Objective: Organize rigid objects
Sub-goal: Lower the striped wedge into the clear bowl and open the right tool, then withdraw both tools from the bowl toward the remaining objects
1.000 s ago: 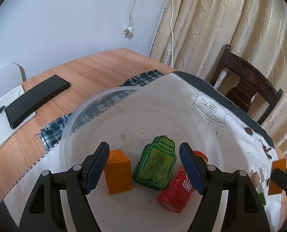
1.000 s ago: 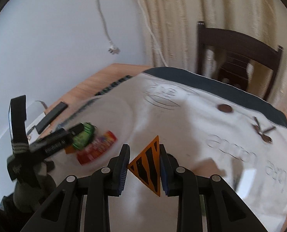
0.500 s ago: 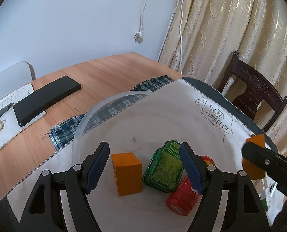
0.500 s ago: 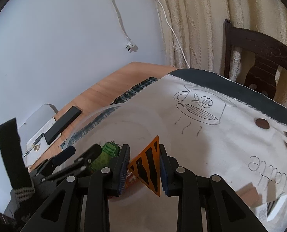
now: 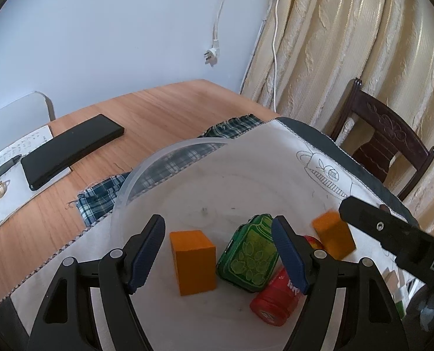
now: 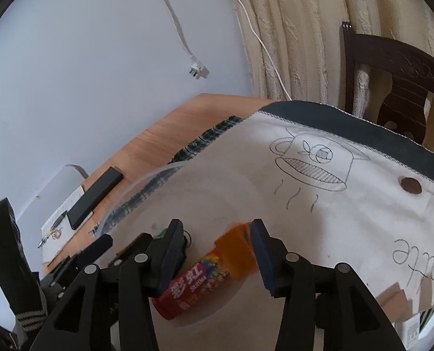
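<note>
My right claw [image 6: 218, 251] is spread over the clear bowl [image 5: 146, 172], left claw [image 5: 217, 251] spread too; the blurred orange block [image 6: 236, 256] between my right fingers may bounce off the red can [image 6: 193, 286].

table: wooden table [image 5: 158, 111], warm brown, set against a pale wall
black case: long flat black case [image 5: 70, 149], lies partly on the paper, left side
paper: white sheet with writing [image 5: 20, 184], at the left edge
pen: dark pen [image 5: 6, 165], lies on the paper
plaid cloth: green-and-white checked cloth [image 5: 99, 196], partly under the white cloth
white cloth: printed white cloth [image 5: 275, 158] with dark border, covers the table's right part
</note>
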Motion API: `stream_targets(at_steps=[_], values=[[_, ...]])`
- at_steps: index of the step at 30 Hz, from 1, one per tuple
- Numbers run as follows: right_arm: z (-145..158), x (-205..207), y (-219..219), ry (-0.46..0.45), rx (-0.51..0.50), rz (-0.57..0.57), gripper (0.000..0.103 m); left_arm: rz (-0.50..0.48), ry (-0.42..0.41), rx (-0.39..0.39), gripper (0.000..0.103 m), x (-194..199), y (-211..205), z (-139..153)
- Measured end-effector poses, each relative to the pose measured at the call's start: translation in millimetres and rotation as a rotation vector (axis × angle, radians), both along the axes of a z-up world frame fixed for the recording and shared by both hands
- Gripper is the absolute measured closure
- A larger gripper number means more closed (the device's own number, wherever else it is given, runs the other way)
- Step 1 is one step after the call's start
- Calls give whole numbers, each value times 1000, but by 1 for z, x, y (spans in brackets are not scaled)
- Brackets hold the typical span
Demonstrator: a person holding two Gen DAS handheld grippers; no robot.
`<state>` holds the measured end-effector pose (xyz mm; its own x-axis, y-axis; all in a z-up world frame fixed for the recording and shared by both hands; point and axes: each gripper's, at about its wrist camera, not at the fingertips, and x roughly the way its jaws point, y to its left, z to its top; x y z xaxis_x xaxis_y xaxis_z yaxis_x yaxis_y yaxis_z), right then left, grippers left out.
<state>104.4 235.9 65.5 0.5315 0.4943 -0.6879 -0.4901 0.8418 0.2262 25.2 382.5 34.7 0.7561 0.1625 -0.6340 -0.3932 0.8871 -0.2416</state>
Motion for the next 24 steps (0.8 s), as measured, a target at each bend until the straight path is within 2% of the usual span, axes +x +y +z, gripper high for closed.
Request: stream_targets(at_steps=[11, 21, 24], values=[[-5, -10, -25, 4, 7, -42, 52, -2, 2, 1, 25, 1, -1, 1], [-19, -17, -63, 52, 5, -123, 51, -10, 10, 8, 25, 3, -3, -1], [-22, -20, -72, 60, 9, -151, 42, -17, 18, 15, 25, 3, -6, -2]])
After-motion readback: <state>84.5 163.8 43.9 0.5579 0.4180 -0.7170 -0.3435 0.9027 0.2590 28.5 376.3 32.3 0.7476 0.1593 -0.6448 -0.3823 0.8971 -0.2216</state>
